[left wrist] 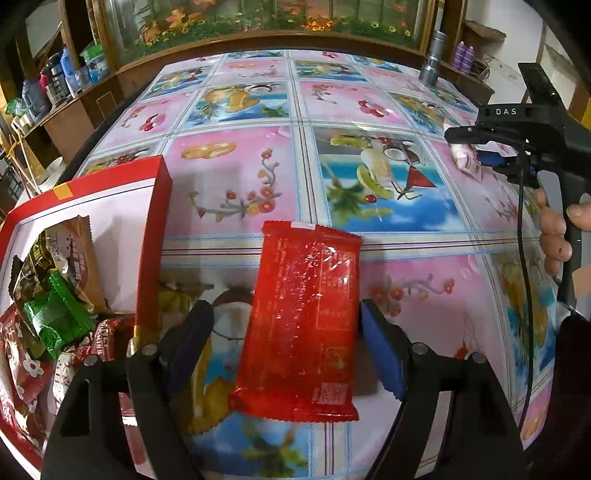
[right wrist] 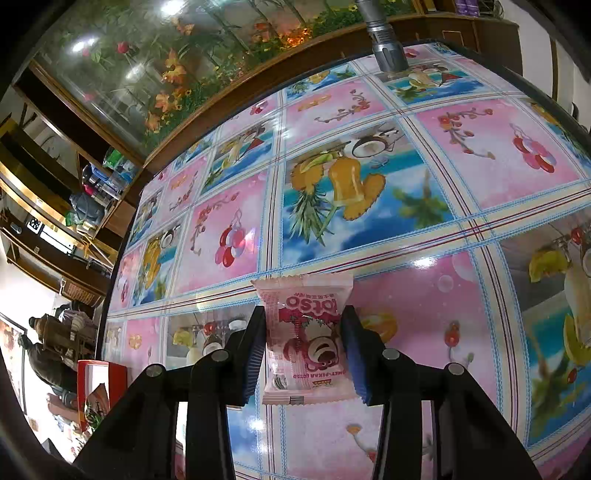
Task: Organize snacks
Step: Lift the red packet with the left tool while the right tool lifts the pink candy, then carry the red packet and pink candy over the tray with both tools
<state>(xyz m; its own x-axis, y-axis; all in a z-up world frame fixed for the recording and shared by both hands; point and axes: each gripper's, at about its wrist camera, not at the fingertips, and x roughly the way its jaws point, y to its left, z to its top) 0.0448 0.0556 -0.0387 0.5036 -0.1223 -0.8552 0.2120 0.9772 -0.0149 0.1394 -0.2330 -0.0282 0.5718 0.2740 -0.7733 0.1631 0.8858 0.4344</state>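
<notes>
A long red snack packet lies flat on the flowered tablecloth, between the fingers of my left gripper, which is open with a gap on both sides. A red-edged box holding several wrapped snacks, among them a green one, stands at the left. My right gripper is shut on a pink Lotso snack packet and holds it over the table. In the left wrist view the right gripper shows at the far right with the pink packet in its jaws.
A metal cylinder stands at the table's far right corner; it also shows in the right wrist view. A wooden cabinet with a flower-painted glass front runs behind the table. Shelves with bottles stand at the left. The box also shows in the right wrist view.
</notes>
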